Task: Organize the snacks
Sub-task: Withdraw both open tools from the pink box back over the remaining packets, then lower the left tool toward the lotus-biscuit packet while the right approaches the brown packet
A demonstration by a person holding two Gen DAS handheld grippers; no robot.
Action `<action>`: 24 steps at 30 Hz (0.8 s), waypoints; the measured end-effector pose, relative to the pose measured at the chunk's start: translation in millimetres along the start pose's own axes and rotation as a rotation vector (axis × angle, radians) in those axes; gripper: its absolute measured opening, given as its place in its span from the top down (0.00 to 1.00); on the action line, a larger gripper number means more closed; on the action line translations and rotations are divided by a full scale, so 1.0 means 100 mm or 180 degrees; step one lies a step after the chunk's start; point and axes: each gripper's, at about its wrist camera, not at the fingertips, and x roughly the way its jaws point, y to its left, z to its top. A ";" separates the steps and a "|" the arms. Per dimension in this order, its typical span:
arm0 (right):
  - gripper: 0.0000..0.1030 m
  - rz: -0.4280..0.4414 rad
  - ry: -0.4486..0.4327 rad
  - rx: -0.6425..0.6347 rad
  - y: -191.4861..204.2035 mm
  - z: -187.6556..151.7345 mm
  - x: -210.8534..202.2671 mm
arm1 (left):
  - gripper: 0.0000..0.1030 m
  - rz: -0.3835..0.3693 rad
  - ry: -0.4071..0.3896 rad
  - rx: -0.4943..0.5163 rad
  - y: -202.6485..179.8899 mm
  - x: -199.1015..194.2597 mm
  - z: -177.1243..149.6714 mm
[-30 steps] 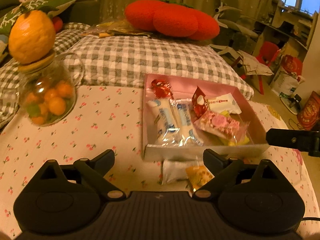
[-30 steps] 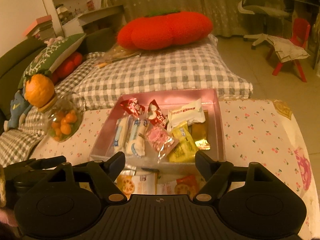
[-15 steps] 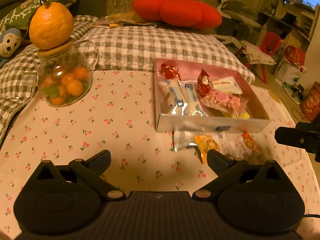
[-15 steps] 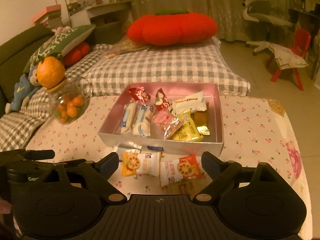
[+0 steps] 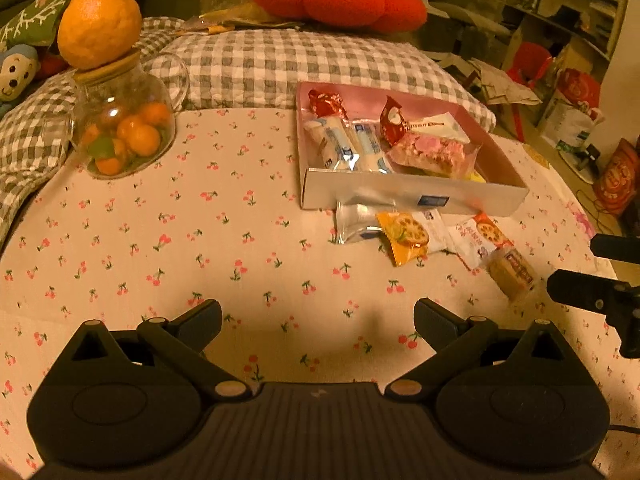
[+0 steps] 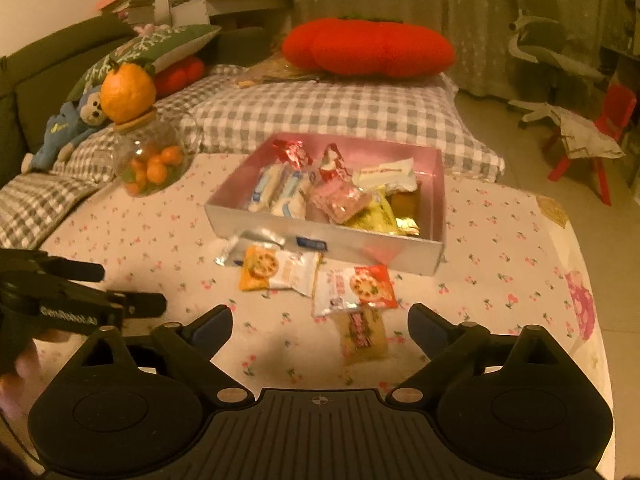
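left gripper (image 5: 318, 316): jaws wide apart, empty, hovering over near part of the cloth
right gripper (image 6: 320, 320): jaws wide apart, empty, just near side of the loose packets
snack box (image 6: 332, 240): pink inside, open top, mid-table, holds many wrapped snacks
silver packet (image 6: 244, 246): on cloth, touching box's near wall, left end
orange cracker packet (image 6: 276, 268): on cloth, just near of box, overlaps silver packet
red-white packet (image 6: 354, 288): right of orange one, touching it
beige bar (image 6: 362, 338): nearest loose snack, between right gripper's fingers
glass jar (image 5: 120, 132): far left, small oranges inside, big orange on lid
tablecloth (image 5: 180, 240): cherry print
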 end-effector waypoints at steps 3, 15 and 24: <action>0.06 -0.0078 0.0035 -0.0046 -0.04 -0.10 0.03 | 0.01 -0.0005 0.0037 0.0029 -0.02 0.06 -0.05; 0.06 -0.0254 0.0359 -0.0174 -0.19 -0.50 0.26 | 0.01 -0.0034 0.0098 0.0270 -0.18 0.31 -0.24; 0.00 -0.0176 0.0402 -0.0066 -0.29 -0.59 0.45 | 0.01 -0.0016 0.0021 0.0353 -0.26 0.45 -0.19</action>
